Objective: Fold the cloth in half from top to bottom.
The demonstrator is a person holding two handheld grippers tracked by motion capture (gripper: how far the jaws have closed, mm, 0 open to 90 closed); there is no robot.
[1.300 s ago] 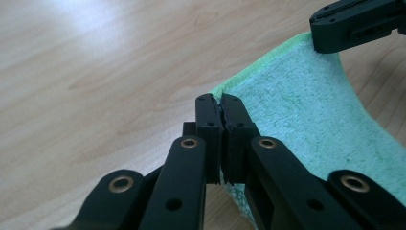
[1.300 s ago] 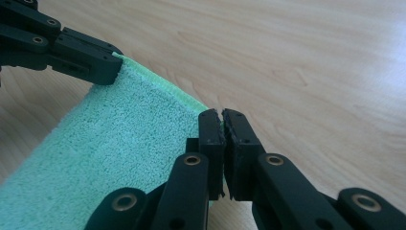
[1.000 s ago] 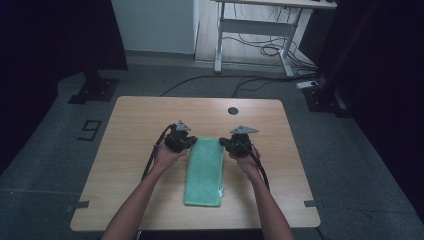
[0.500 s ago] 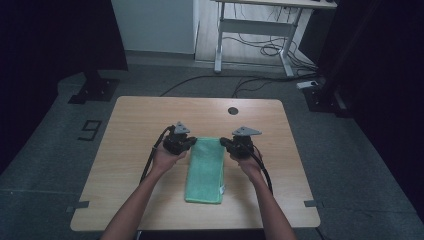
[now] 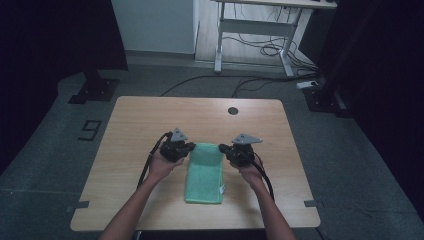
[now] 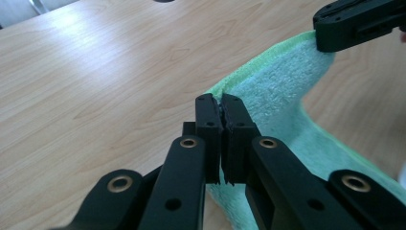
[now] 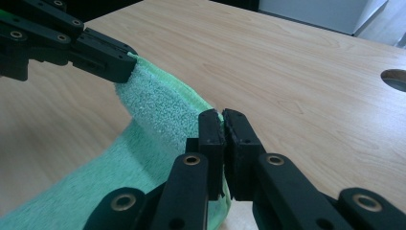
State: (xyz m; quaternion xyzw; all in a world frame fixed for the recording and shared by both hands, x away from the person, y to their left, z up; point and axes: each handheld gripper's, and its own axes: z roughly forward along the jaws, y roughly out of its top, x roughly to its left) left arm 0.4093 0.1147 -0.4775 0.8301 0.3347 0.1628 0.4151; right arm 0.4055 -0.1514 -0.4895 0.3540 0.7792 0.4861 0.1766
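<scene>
One wooden table, grey floor

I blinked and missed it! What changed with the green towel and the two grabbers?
Both grippers, left and right, carried the towel's far end toward the person, so it looks shorter. Each stays clamped on a far corner. The near end stays put on the table.

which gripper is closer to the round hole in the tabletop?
Right. The right gripper sits below the hole, almost in line with it; the left gripper is farther off to the left, across the green towel.
</scene>
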